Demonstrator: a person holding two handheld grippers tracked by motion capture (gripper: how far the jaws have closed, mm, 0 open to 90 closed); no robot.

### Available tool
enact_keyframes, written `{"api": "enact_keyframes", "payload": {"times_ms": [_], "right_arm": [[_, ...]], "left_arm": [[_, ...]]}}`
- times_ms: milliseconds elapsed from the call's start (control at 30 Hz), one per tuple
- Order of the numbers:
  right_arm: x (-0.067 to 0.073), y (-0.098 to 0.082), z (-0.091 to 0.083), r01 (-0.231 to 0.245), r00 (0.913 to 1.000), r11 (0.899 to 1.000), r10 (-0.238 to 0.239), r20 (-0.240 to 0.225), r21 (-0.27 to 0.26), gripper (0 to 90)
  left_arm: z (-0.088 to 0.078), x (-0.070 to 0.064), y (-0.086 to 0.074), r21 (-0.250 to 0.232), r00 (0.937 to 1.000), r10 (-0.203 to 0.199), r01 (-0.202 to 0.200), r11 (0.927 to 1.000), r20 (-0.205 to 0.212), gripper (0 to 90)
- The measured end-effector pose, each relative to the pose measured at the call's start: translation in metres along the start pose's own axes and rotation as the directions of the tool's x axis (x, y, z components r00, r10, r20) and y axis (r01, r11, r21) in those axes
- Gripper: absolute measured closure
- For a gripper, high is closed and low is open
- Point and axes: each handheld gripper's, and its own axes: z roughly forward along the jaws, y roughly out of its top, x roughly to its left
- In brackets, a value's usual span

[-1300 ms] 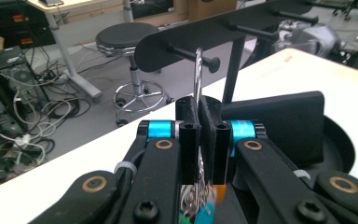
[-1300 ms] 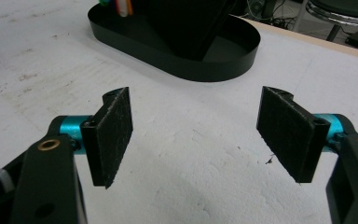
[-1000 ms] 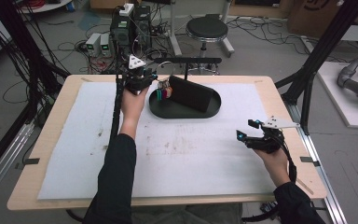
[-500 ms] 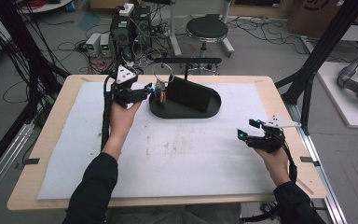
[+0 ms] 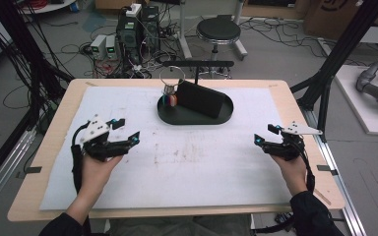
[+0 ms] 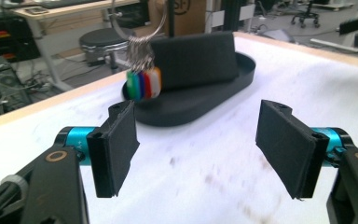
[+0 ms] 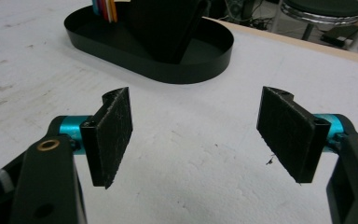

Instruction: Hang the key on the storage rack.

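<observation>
high view looks forward and down from above the near edge of the white-covered wooden table [image 5: 142,206], taking in its full width. both gripper views sit low, close over the cover, facing the black oval plastic tray [image 6: 205,105] [image 7: 205,60] [image 5: 177,116], shared by all three.

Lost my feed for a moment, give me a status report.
Left hand-held gripper open, empty, jaws just opened. Right hand-held gripper open, empty. Key ring with coloured tags sits in the black tray. White mat between them clear.
</observation>
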Motion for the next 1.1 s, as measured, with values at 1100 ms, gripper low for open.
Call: {"api": "enact_keyframes", "payload": {"times_ms": [1100], "right_arm": [[-0.002,-0.016,-0.006,0.011,0.9984,1.000,-0.013,0.055,0.024,26.2]], "left_arm": [[-0.014,0.023,-0.036,0.032,0.9951,-0.002,0.005,0.9995,-0.099,28.2]]}}
